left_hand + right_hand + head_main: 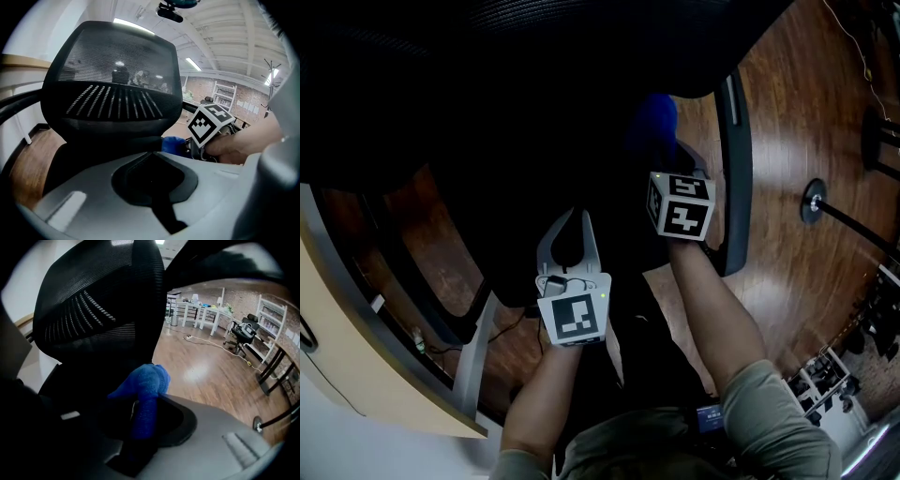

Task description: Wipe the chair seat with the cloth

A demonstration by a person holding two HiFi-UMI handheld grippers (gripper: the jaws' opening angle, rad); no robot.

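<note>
Wood floor (pixel 797 281) under the chair seat (pixel 534 187); your right claw (pixel 143 404) grips the blue cloth (pixel 147 378), left claw (pixel 151 154) is shut, empty. Dragging might yank it loose.

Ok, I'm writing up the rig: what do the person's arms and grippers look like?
The left gripper is pale grey plastic with two curved fingers, a short cable and a small green light. It and the right gripper each carry a white cube with black square markers. The person wears short olive-grey sleeves.
</note>
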